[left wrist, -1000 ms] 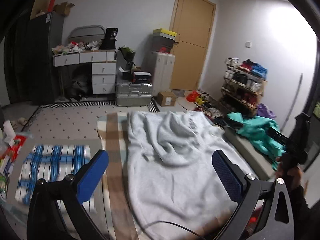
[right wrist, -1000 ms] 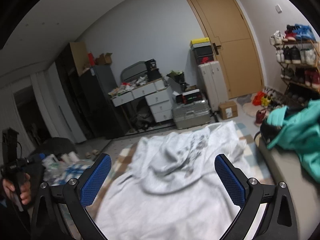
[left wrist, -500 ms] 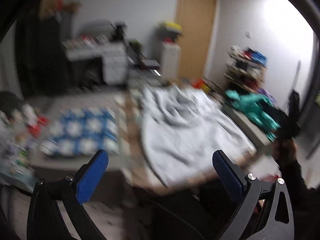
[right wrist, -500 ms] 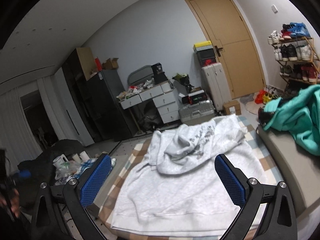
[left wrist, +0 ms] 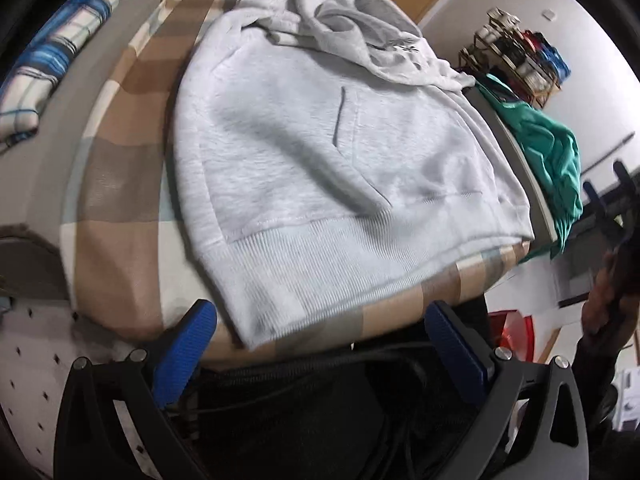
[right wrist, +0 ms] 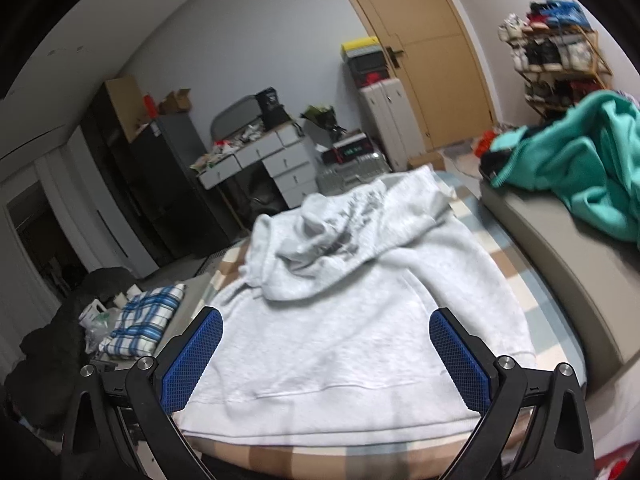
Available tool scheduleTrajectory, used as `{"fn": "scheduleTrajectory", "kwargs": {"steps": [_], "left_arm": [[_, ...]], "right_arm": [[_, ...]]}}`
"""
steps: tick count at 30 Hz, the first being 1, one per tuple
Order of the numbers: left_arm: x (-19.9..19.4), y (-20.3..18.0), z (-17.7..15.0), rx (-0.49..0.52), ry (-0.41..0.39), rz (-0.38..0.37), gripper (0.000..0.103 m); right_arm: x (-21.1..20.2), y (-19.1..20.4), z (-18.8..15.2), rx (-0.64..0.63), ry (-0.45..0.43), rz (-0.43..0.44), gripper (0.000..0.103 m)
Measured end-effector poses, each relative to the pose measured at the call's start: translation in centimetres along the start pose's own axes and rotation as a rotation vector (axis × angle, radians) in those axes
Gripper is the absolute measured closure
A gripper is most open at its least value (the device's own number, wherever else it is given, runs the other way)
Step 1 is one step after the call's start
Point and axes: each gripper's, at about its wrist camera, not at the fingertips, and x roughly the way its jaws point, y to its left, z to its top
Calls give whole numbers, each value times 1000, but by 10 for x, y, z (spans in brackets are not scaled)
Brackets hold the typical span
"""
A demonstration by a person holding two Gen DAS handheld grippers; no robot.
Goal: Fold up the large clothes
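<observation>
both grippers wide open and empty: left gripper (left wrist: pixel 320 340) hanging over the near hem of the grey hoodie (left wrist: pixel 320 152), right gripper (right wrist: pixel 326 344) hovering above that hem too

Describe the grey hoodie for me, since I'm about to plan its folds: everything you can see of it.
The light grey hoodie lies spread flat on a checked beige blanket. It looks like soft fleece, with a wide ribbed hem nearest the cameras and a front pouch pocket showing a slit opening. Its top part, with hood and dark print, is folded down over the body in a rumpled heap. The left gripper and right gripper are both open near the hem, and neither touches it.
</observation>
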Motion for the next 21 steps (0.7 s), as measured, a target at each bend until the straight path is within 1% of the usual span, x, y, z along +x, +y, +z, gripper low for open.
{"fn": "scheduleTrajectory", "kwargs": {"steps": [1,2,6,9,11,13,14,15,17,18,20,21], "left_arm": [[5,2,5,-9,8,7,2],[3,0,1,-20,10,16,2],[2,5,3,-80,10,7,2],[-3,8,-3,-112,14,13,2],[0,12,2,-137,34,1,2],[-4,15,1,-153,40,-8,2],[-7,14,3,-157,36,-33,2],[-14,14,2,-161,25,-43,2],[-27,9,4,-148,-14,-37,2],[-31,9,4,-142,-22,-31,2],[-43,10,4,-154,-57,-14,2],[-48,10,4,-153,-70,-26,3]], "right_arm": [[2,-3,-1,10,4,-2,0],[3,-7,-2,21,6,-1,0],[7,-13,-5,42,9,-2,0],[7,-13,-8,40,13,-3,0],[8,-14,-11,40,20,-1,0],[8,-15,-12,45,22,-1,0],[8,-17,-13,49,21,-1,0],[8,-18,-13,55,21,0,0],[8,-20,-14,66,23,2,0],[8,-21,-14,72,26,3,0],[9,-22,-16,83,30,13,0],[10,-20,-16,84,35,24,0]]}}
